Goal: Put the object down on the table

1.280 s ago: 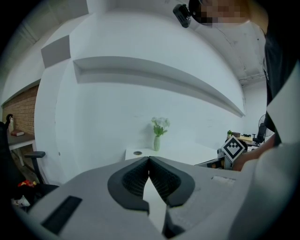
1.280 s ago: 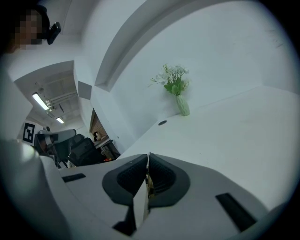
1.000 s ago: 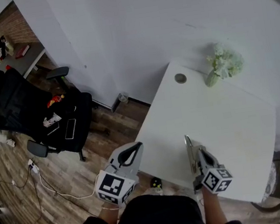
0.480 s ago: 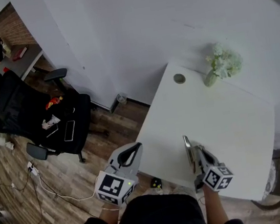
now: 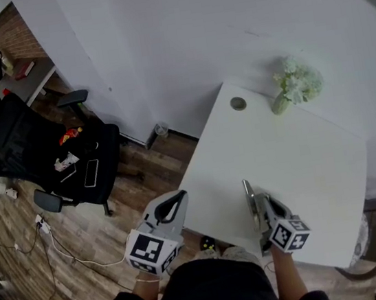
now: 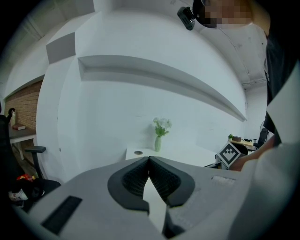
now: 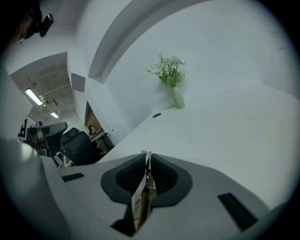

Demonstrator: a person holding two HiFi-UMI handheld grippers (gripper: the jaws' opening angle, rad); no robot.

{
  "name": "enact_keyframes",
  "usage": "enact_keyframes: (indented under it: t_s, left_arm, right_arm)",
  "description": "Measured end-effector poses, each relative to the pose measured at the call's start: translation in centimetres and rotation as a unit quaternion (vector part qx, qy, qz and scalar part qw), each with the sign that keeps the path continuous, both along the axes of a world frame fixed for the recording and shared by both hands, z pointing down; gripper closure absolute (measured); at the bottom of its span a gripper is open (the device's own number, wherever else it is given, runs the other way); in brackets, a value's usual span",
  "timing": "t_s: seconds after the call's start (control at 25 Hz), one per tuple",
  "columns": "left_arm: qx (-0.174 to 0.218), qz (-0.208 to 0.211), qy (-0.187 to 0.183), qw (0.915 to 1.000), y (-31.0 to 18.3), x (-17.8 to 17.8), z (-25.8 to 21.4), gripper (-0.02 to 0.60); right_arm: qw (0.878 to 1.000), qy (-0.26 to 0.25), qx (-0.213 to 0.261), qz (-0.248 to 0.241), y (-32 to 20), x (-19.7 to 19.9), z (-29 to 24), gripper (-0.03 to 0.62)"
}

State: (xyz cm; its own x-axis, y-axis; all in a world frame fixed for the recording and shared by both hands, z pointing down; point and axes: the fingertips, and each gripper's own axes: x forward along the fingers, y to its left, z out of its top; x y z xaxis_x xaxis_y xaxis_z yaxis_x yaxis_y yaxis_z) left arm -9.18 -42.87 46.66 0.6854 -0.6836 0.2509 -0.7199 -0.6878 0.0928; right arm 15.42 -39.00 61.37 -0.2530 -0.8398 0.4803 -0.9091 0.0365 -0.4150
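A thin flat object (image 7: pixel 140 201), pale on one face with a metallic edge, stands on edge between the pads of my right gripper (image 7: pixel 146 161). The jaws are opening, but the pads still touch it. In the head view the object (image 5: pixel 250 199) sticks out ahead of the right gripper (image 5: pixel 257 207), low over the near part of the white table (image 5: pixel 300 158). My left gripper (image 5: pixel 175 206) is shut with nothing in it, off the table's left edge and over the wooden floor. In its own view the left gripper (image 6: pixel 149 161) has its pads meeting at the tip.
A small vase of white flowers (image 5: pixel 293 86) and a round cable grommet (image 5: pixel 238 103) sit at the table's far edge, by the white wall. A black office chair (image 5: pixel 50 158) stands on the floor at left. A round stool (image 5: pixel 370 238) is at the lower right.
The right gripper with the thin object has drifted slightly left and up in the head view. The left gripper has hardly moved.
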Motion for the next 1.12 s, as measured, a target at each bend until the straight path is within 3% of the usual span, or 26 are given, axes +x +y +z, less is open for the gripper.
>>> enact_keyframes:
  t_s: [0.32, 0.52, 0.76, 0.96, 1.12]
  left_arm:
    - [-0.003, -0.016, -0.002, 0.9999, 1.4, 0.1, -0.3, 0.586]
    - [-0.002, -0.027, -0.010, 0.9996, 2.2, 0.1, -0.5, 0.586]
    - [0.004, -0.029, -0.010, 0.9995, 3.0, 1.5, -1.3, 0.586]
    - [0.010, -0.025, -0.003, 0.9996, 3.6, 3.0, -2.2, 0.586]
    - [0.015, -0.022, -0.001, 0.9996, 3.9, 4.1, -2.7, 0.586]
  right_arm:
    - [1.000, 0.003, -0.011, -0.011, 0.4, 0.4, 0.6, 0.541]
    - [1.000, 0.005, 0.007, -0.004, 0.5, 1.4, -0.6, 0.500]
    - [0.997, -0.002, 0.072, 0.008, 0.7, 3.3, -5.7, 0.508]
    - [0.989, 0.018, 0.144, -0.001, 1.0, 4.2, -11.1, 0.577]
    - [0.982, 0.033, 0.187, -0.016, 1.6, 4.3, -14.6, 0.595]
